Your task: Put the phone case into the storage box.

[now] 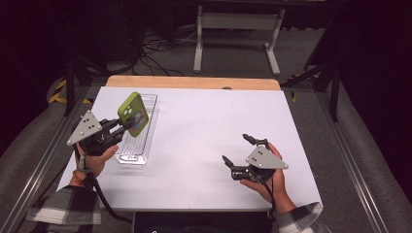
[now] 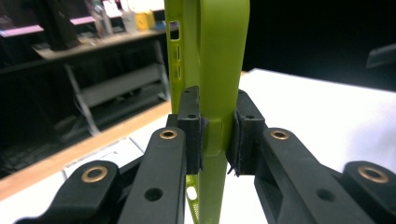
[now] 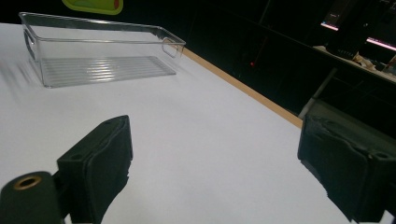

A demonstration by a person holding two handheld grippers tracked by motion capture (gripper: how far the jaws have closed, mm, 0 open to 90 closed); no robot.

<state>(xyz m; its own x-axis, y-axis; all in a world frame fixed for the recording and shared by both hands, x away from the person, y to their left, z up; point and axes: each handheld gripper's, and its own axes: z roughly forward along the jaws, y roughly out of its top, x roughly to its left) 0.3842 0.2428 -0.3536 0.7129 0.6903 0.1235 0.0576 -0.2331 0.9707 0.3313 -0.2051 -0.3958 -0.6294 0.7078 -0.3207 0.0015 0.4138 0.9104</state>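
Two hand-held grippers are at work over a white table point(image 1: 194, 145), one in each of the person's hands. The left hand-held gripper point(image 1: 124, 125) is clamped on a green phone case point(image 1: 133, 114), which it holds in the air above a clear plastic tray point(image 1: 151, 99) at the left side of the table. In the high view the case stands tilted, its back with the camera cut-out turned toward the near left, and it hangs over the middle of the tray without touching it. In the left gripper view the case point(image 2: 219, 56) runs straight up between the two black pads point(image 2: 192, 126), which press on it from either side (the grip sits low on the case, near one of its ends).

The right hand-held gripper point(image 1: 239, 149) is well apart from all this, at the right side of the table, with its jaws standing wide apart and nothing between them. The person's right hand point(image 1: 272, 182) holds it low over the bare white surface. In the right gripper view the tray point(image 3: 100, 49) lies far off across the table, with nothing in it, and a corner of the green case point(image 3: 93, 5) shows above it at the top edge.
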